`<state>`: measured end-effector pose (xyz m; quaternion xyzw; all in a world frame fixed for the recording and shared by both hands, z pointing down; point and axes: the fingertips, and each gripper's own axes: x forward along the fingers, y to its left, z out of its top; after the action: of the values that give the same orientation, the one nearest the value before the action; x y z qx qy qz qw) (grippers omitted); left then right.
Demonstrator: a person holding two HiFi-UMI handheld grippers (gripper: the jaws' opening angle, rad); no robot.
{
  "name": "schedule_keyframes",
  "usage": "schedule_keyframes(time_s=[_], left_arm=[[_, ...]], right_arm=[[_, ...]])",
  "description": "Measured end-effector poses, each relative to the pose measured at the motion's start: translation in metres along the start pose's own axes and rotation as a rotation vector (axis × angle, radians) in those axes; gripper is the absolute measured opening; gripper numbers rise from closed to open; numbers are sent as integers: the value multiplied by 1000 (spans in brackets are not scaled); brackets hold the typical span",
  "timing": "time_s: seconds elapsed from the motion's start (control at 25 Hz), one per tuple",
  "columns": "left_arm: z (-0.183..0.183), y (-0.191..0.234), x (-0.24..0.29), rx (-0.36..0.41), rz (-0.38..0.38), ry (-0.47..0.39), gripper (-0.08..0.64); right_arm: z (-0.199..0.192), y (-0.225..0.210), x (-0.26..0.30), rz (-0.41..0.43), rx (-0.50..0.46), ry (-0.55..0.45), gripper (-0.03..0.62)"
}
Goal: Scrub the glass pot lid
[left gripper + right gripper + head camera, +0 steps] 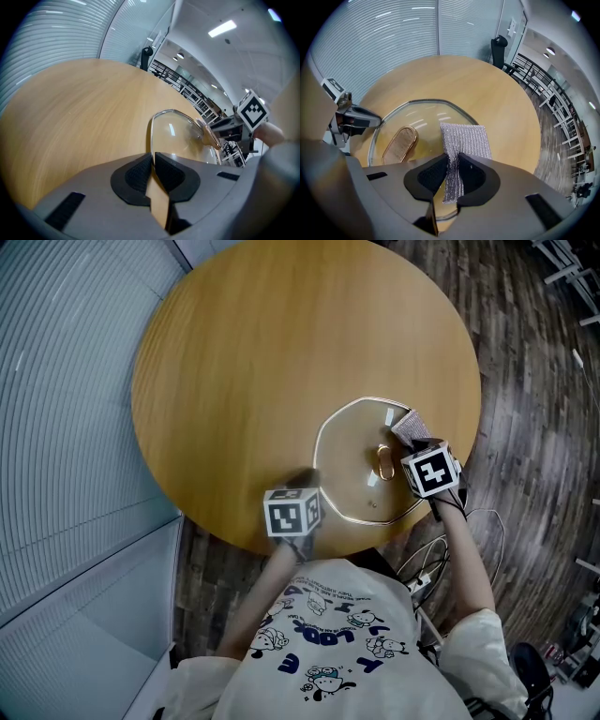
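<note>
A glass pot lid [361,465] with a steel rim and a gold oval handle [383,462] lies on the round wooden table [281,362] near its front edge. My left gripper [302,486] is shut on the lid's rim [152,140] at its left side. My right gripper [412,442] is shut on a silver mesh scrubbing cloth [464,140], which rests on the glass at the lid's right part, beside the handle [399,144].
The table edge runs close behind both grippers, with dark wood floor [534,427] to the right and cables [427,573] below. A ribbed glass wall [56,381] stands at the left. A black chair [501,49] sits beyond the table.
</note>
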<state>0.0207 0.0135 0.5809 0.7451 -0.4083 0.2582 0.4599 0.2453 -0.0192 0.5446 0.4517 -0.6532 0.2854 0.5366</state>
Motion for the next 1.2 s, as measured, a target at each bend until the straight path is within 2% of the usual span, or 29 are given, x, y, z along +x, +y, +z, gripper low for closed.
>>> schedule_keyframes(time_s=[1.2], left_arm=[[2, 3, 0, 18, 11, -2, 31]], right_arm=[[-41, 29, -11, -25, -177, 33, 75]])
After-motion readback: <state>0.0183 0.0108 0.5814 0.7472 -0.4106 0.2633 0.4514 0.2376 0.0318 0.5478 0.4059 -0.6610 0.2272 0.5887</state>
